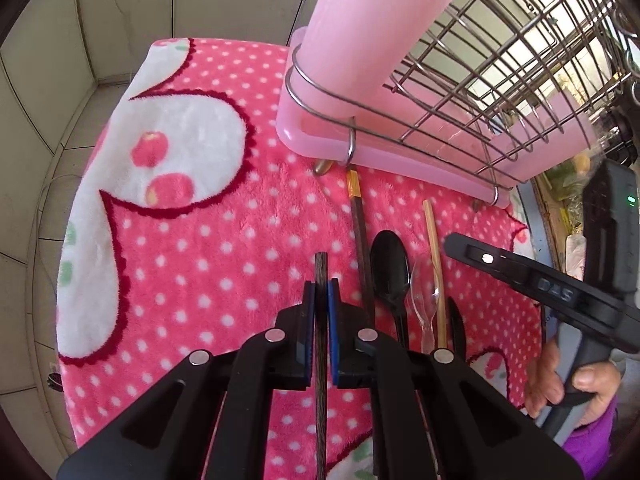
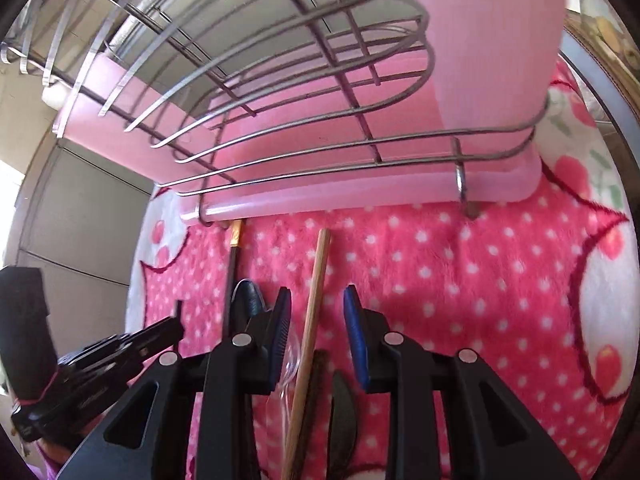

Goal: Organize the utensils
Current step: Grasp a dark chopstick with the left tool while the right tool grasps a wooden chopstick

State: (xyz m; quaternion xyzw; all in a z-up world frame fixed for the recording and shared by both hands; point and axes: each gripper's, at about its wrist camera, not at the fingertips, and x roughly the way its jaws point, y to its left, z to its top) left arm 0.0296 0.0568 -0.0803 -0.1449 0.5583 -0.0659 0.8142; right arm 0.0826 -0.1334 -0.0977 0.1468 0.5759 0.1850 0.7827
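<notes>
1. two pads of the left gripper (image 1: pixel 321 292) clamp a dark chopstick (image 1: pixel 321 276); bare blanket (image 1: pixel 192 240) lies ahead-left.
2. right gripper (image 2: pixel 316 312) stands open astride a wooden chopstick (image 2: pixel 316 280), rack (image 2: pixel 360 152) edge just ahead.

Upside-down "STD"-like marking on right tongs (image 1: pixel 472 256) body; otherwise nothing legible.
</notes>
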